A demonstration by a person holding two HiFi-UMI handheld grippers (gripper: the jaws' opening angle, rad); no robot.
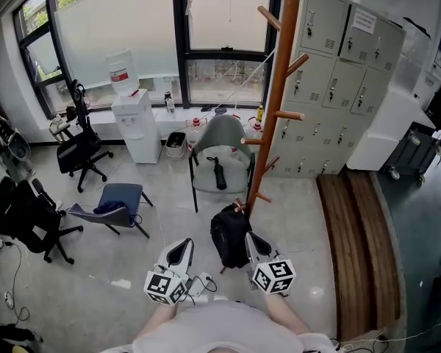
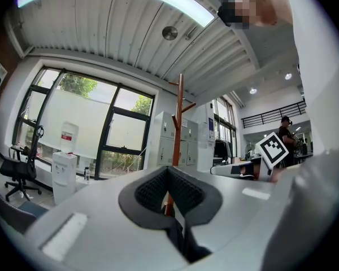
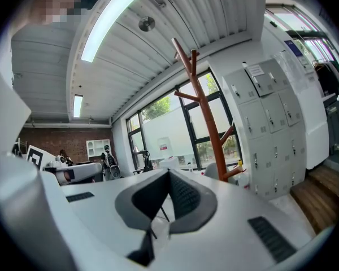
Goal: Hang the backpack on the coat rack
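I hold a gripper in each hand, low in the head view, each with its marker cube nearest me. My forearms are cut off by the bottom edge.

My left gripper [image 1: 182,247] has its jaws closed. In the left gripper view [image 2: 168,171] the dark ribbed pads [image 2: 187,189] meet at their tips with nothing between them. Through the small gap behind the tips, a strip of the wooden coat rack [image 2: 179,123] shows.

My right gripper [image 1: 251,243] is also closed and empty, and its pads meet at the tips in the right gripper view [image 3: 169,175].

The black backpack [image 1: 229,235] stands on the pale floor [image 1: 132,271] at the foot of the coat rack [image 1: 275,101], between my two grippers and a little beyond them. Its right edge runs just beside my right gripper, and I cannot tell whether the two touch. It hides the rack's base. In each gripper view the grey gripper body fills the lower half and covers the floor there.

The rack stands upright in front of grey lockers [image 1: 338,65], its pegs angled upward, and its top is cut off in the head view. In the right gripper view the rack [image 3: 206,117] rises tall to the right of my jaws.
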